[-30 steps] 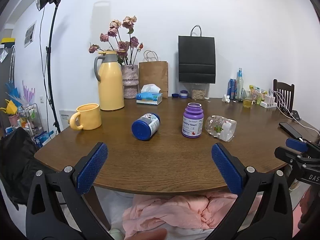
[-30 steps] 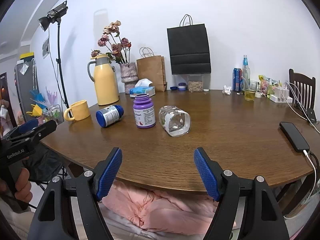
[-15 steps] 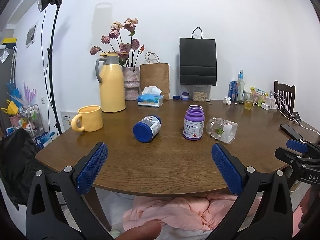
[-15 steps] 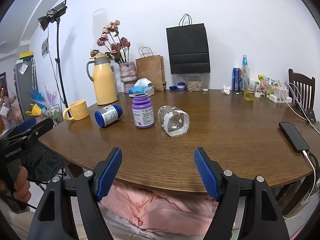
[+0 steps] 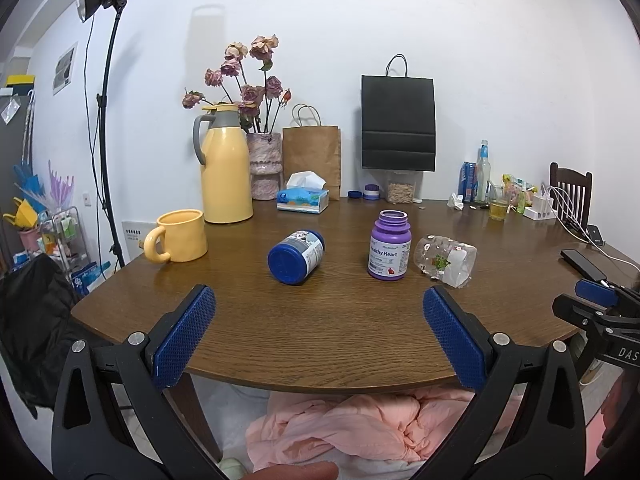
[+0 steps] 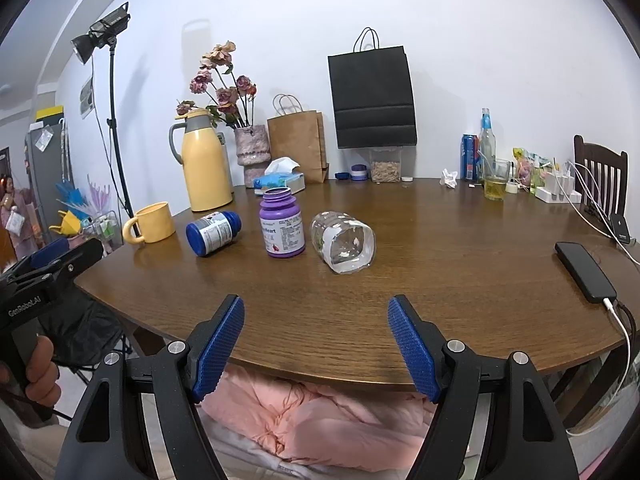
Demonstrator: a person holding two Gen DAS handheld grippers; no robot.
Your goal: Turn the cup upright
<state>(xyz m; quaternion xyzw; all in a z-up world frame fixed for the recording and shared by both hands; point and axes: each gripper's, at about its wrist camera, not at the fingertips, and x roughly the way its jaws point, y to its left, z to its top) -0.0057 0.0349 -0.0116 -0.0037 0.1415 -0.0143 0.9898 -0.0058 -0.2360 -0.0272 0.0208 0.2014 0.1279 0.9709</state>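
A clear glass cup (image 6: 344, 242) with a small plant print lies on its side on the round wooden table (image 6: 440, 264), its mouth turned toward the right wrist camera; in the left wrist view the cup (image 5: 446, 261) lies right of the purple bottle. My right gripper (image 6: 316, 340) is open at the table's near edge, well short of the cup. Also open and holding nothing, my left gripper (image 5: 320, 332) hovers over the near edge, apart from every object.
A purple bottle (image 6: 282, 228) stands upright just left of the cup. A blue-capped bottle (image 6: 212, 233) lies on its side, with a yellow mug (image 6: 152, 223) and yellow thermos (image 6: 204, 160) further left. A phone (image 6: 584, 272) lies right. Bags, tissues and drinks line the back.
Both grippers have stayed open and nearly still; the views shift only slightly, the right one drifting a little to the right. Nothing on the table has moved.
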